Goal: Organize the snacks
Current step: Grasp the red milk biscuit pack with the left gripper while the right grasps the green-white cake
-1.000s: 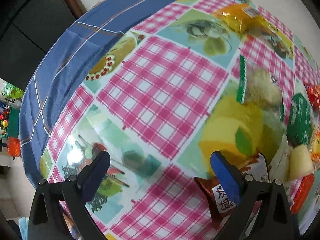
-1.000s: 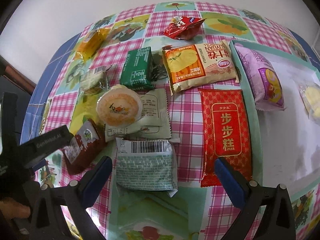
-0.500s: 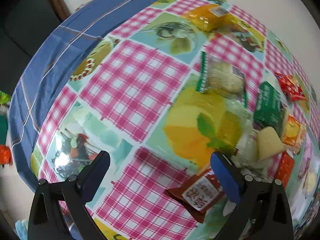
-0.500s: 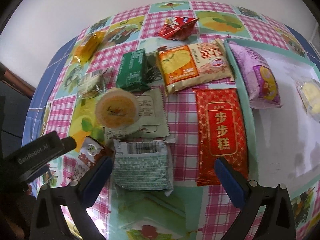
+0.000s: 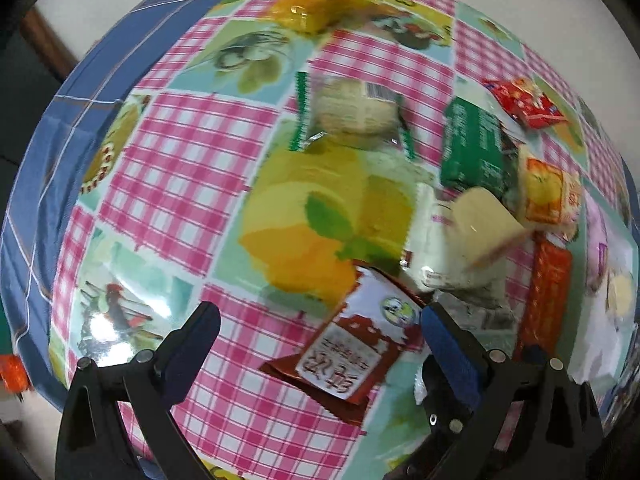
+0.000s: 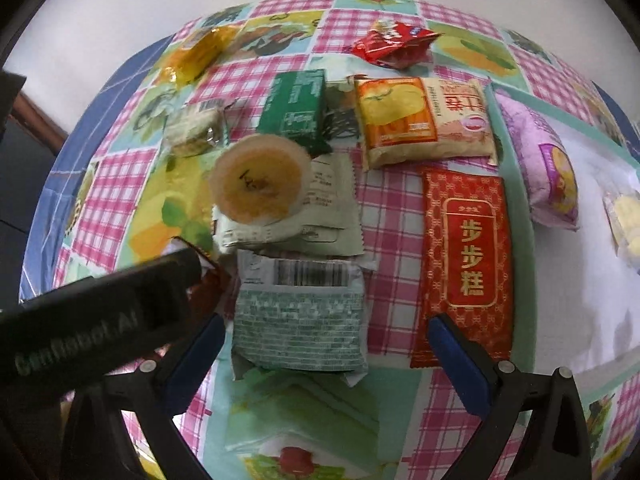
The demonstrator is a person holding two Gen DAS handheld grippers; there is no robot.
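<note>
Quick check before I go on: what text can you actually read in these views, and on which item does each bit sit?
"步步糕": red packet.
"GenRobot.AI", blurred: left gripper body.
Unreadable: brown packet, orange-cream packet, barcoded pale green packet.

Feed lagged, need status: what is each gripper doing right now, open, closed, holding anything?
Left gripper: open, holding nothing, brown snack packet on the table between its fingers.
Right gripper: open, empty, above the pale green packet.
</note>
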